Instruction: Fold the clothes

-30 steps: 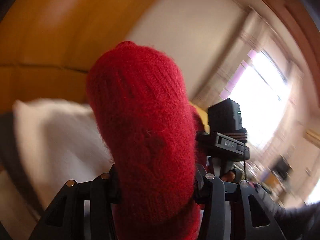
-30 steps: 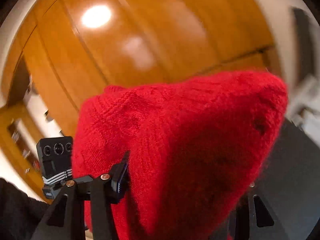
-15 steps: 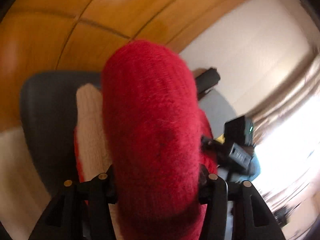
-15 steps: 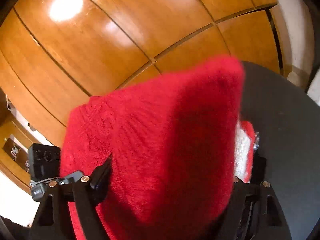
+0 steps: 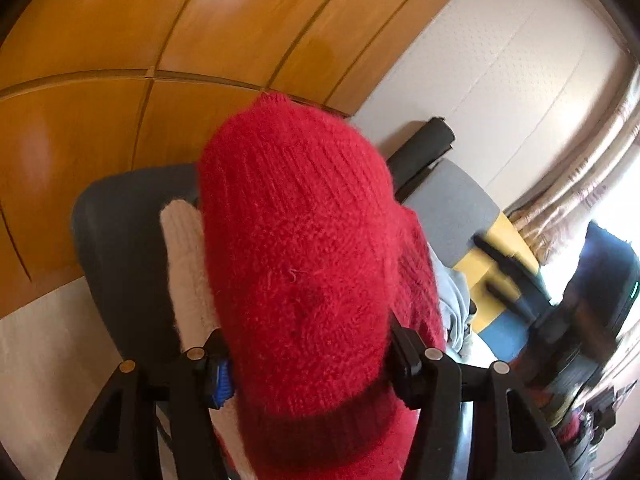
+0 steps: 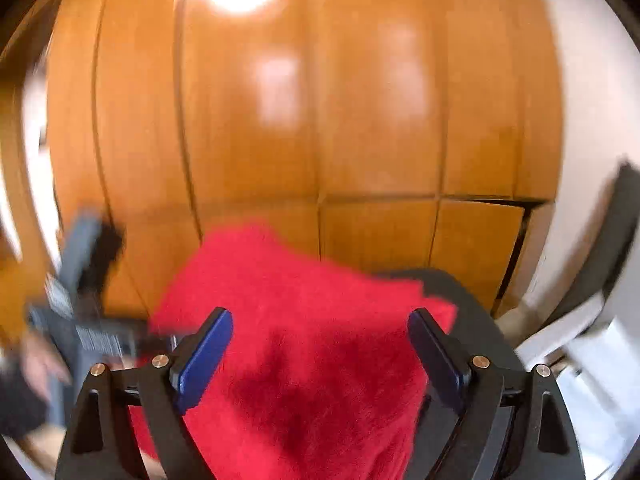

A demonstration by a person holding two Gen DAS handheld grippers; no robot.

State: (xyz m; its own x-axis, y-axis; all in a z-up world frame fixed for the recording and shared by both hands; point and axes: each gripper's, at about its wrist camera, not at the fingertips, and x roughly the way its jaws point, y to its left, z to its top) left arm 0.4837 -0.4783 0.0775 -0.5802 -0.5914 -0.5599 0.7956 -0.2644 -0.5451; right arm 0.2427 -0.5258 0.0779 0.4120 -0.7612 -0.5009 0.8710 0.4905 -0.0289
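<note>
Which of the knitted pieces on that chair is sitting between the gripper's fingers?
The red sweater, bulging up between the fingers; the cream knit just lies beside it on the grey chair.

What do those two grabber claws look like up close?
Both are black plastic claws with two fingers each. The right gripper has flat dark-blue pads on the insides of its fingers and round brass-coloured pins at the joints. The left gripper is built the same: a blue pad peeks out on one side, and its pins look silvery.
</note>
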